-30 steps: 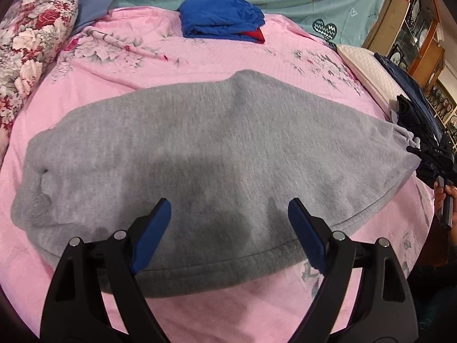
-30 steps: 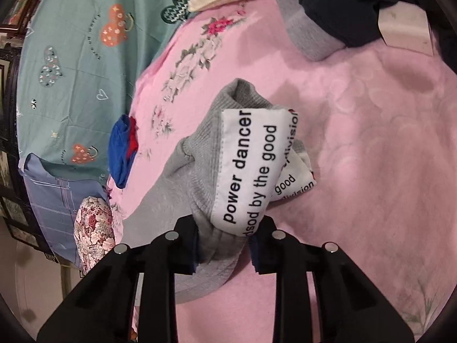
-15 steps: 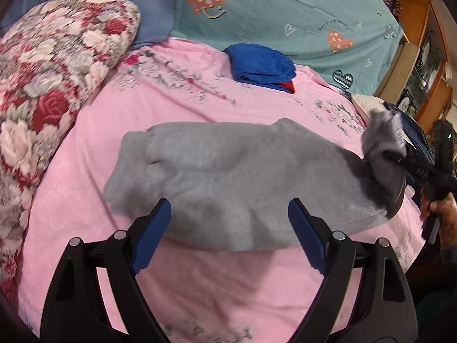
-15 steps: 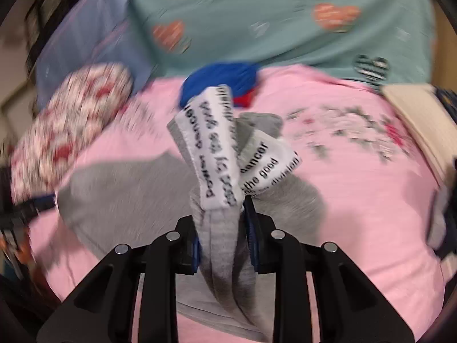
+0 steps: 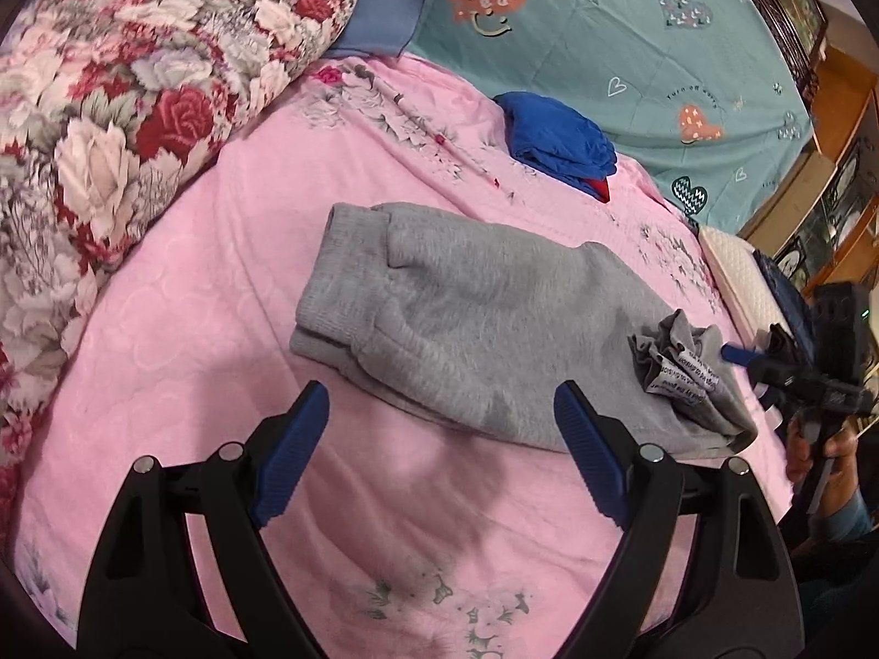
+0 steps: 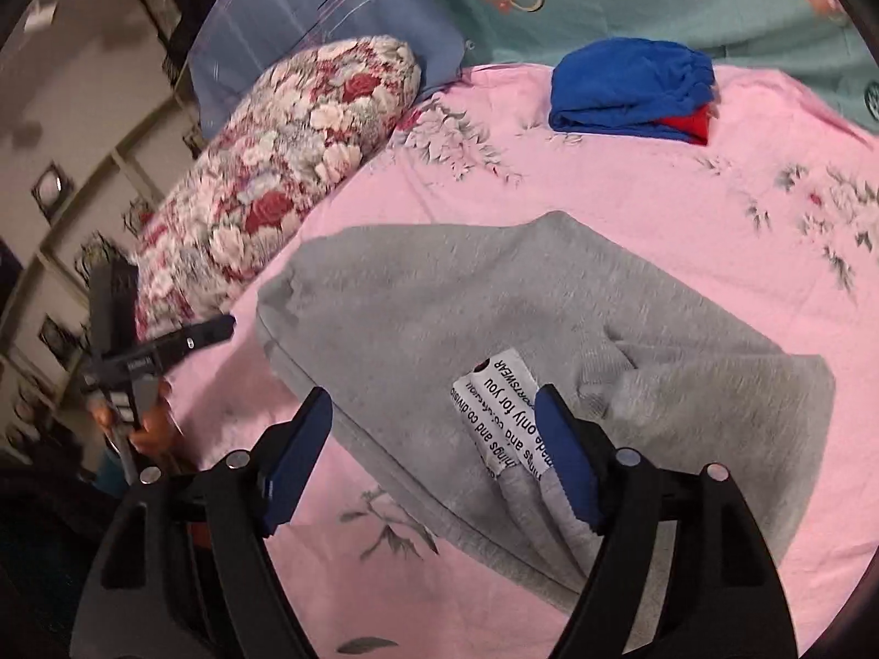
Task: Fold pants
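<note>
The left gripper, with black arms and blue ribbed pads, is being held spread wide above the pink floral bedsheet, with nothing between its fingers. Just ahead of its tips, the grey fleece sweatpants are lying folded on the sheet, the ribbed cuffs toward the far left and a bunched end with white printed tags toward the right. Beside that bunched end, the right gripper is being seen from the side, gripped by a hand at the right edge of the view. Farther ahead, a folded blue garment with a red piece under it is resting on the sheet. To the far left a red-and-white rose-patterned pillow is lying, and a teal cloth with heart prints is hanging behind.

From the right wrist view, the right gripper is also being held wide apart, empty, over the near edge of the sweatpants. The white tags are lying just inside its right finger, though contact cannot be judged. The left gripper is visible well off to the left, near the pillow.
</note>
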The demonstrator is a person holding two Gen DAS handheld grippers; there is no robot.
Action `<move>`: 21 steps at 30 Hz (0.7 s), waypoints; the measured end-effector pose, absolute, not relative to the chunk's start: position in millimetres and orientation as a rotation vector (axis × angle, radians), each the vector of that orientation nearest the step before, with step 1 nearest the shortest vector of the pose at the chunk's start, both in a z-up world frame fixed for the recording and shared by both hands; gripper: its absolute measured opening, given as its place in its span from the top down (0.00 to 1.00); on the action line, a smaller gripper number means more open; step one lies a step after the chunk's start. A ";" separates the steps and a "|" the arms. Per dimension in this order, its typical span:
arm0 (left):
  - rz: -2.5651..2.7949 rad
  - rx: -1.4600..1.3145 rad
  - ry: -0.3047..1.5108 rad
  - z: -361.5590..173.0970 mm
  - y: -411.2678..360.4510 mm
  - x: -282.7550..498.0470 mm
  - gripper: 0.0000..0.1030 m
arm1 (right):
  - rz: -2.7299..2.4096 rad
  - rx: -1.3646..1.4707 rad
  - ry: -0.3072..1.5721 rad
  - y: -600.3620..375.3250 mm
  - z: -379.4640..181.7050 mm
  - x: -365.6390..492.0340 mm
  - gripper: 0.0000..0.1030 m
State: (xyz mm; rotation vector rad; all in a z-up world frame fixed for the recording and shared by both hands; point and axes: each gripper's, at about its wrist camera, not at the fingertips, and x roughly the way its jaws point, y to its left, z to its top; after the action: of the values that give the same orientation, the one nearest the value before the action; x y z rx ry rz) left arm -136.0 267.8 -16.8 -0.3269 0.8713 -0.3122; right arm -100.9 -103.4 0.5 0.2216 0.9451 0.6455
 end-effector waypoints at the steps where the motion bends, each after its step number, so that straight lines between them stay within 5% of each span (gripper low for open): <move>1: -0.315 -0.340 0.881 -19.3 267.8 -136.4 0.17 | 0.632 0.227 0.981 -102.9 -9.0 -98.4 0.25; 4: -0.325 -0.399 0.913 -25.5 270.7 -134.3 0.17 | 0.617 0.201 1.098 -92.3 -49.7 -97.3 0.25; 13: -0.346 -0.667 1.031 -52.4 269.1 -109.1 0.17 | 0.727 0.243 1.024 -80.0 -18.7 -100.1 0.24; 21: -0.307 -0.712 1.006 -41.6 280.8 -117.8 0.17 | 0.744 -0.425 0.869 60.9 -22.3 -126.9 0.24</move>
State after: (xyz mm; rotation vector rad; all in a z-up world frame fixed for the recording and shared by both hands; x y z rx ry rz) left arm -117.8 280.8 -41.6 -0.7123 1.0057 -0.3071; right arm -126.9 60.9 -22.3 -0.4253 0.8687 0.7436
